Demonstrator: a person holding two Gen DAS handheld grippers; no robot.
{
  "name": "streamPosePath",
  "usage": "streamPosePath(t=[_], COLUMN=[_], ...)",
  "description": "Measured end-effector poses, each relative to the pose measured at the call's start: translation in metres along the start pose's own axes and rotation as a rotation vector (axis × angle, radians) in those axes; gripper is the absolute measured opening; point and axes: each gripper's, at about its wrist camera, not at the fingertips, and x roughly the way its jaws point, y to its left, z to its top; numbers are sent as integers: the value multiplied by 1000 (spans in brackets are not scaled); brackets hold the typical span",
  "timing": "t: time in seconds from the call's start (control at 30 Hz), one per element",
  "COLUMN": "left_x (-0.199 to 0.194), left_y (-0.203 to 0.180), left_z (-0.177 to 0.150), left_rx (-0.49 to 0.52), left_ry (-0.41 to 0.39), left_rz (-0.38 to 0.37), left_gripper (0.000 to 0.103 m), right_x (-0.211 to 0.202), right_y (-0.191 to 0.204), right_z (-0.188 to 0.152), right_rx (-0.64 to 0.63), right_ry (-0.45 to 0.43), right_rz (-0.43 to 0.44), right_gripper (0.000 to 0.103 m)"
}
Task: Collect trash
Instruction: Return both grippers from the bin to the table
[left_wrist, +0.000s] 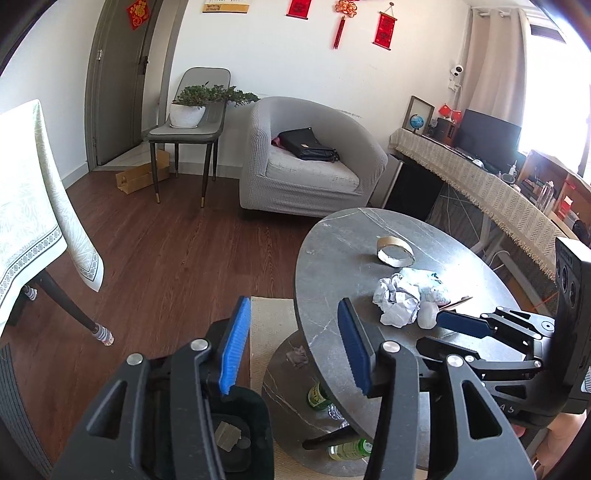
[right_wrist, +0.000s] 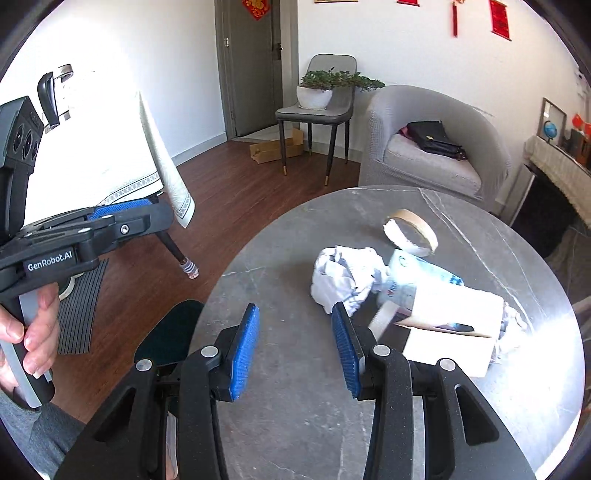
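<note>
Trash lies on a round grey marble table (left_wrist: 332, 258) (right_wrist: 288, 387): a crumpled white paper (left_wrist: 399, 302) (right_wrist: 343, 277), a cardboard tape roll (left_wrist: 395, 251) (right_wrist: 410, 232), a blue-printed plastic wrapper (right_wrist: 417, 273) and a white carton (right_wrist: 450, 336). My left gripper (left_wrist: 294, 306) is open and empty, off the table's left edge above a black bin (left_wrist: 236, 435) that holds a scrap. The bin's rim (right_wrist: 173, 332) peeks out beside the table. My right gripper (right_wrist: 295, 314) hovers over the near tabletop, pads apart with nothing between them, just short of the crumpled paper. It also shows in the left wrist view (left_wrist: 443, 319).
Green bottles (left_wrist: 317, 397) lie on the table's lower shelf. A grey armchair (left_wrist: 306, 166) with a black bag stands behind, a chair with a potted plant (left_wrist: 188, 110) to its left. A cloth-covered table (left_wrist: 33, 221) is at left, a long desk (left_wrist: 480, 177) at right.
</note>
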Motion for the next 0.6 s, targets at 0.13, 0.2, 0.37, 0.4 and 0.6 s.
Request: streamPosePath(t=[0.13, 0.2, 0.37, 0.4, 0.6], left_x=[19, 29, 55, 59, 78], left_y=[-20, -28, -48, -52, -72], left_z=[1, 2, 1, 1, -1], left_rx=[16, 25, 48, 56, 101], left_ry=[20, 32, 67, 73, 95], left_rz=[-11, -17, -46, -55, -100], left_gripper=[60, 65, 70, 70, 73], right_x=[-8, -11, -19, -21, -39], right_y=[-29, -43, -64, -66, -74], right_z=[-8, -11, -18, -16, -11], right_rx=[49, 75, 129, 139, 72], right_ry=[-17, -26, -36, -44, -101], right_rz=[-33, -52, -3, 22, -50], right_gripper=[50, 55, 60, 61, 73])
